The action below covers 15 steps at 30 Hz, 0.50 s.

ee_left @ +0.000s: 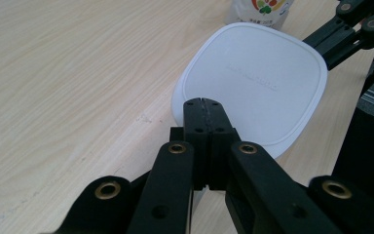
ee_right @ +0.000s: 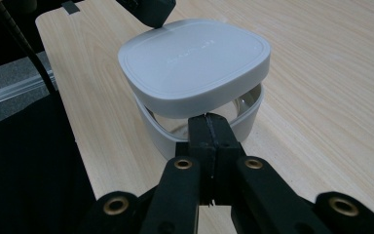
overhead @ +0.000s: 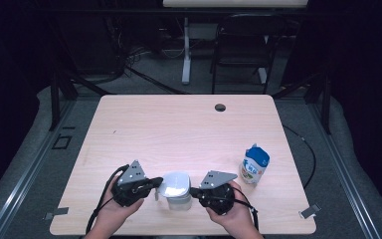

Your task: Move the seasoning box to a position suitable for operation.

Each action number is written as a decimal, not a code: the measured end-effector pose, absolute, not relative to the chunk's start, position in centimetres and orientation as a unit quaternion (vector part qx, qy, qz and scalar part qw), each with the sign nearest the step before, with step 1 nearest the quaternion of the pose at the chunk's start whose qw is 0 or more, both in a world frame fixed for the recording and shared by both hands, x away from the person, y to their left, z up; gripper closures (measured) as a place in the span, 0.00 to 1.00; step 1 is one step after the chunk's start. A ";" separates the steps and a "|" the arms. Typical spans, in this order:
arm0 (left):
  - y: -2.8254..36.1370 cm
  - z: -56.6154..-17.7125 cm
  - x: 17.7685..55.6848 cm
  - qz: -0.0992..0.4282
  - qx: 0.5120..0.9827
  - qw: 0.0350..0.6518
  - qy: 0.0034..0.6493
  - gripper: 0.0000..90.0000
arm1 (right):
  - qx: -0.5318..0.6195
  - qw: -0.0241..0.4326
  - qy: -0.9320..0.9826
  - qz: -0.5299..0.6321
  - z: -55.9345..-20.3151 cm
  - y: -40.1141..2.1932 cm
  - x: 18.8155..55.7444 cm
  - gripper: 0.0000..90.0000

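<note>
Lid (ee_right: pixel 195 61) sits tipped up off the white box (ee_right: pixel 246 119), w/ left gripper (overhead: pixel 155 185) & right gripper (overhead: pixel 193 191) jaws shut tight, pinching opposite sides, prob. to pull it open.

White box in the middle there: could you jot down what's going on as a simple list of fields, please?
Item: white container with a white lid, near the table's front edge
Lid: lifted off the rim on one side, tilted
Left gripper: jaws shut, tips at the lid's edge
Right gripper: jaws shut, at the container's wall below the lid
Hands: one on each gripper, either side of the container
Nearby: blue and white carton, upright to the right
</note>
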<state>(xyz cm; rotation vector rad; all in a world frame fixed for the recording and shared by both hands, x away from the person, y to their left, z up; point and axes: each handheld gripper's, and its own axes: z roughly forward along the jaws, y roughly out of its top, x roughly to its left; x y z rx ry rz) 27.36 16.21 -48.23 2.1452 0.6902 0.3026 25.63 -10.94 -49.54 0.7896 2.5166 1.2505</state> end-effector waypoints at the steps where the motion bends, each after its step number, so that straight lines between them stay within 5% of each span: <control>1: 16.3 -48.2 27.3 0.121 0.854 0.423 0.278 1.00 | 0.270 0.111 0.857 0.425 -49.5 -11.0 25.7 1.00; 15: 18.4 -48.2 27.2 0.123 0.845 0.425 0.300 0.99 | 0.274 0.109 0.853 0.431 -49.3 -10.9 26.0 1.00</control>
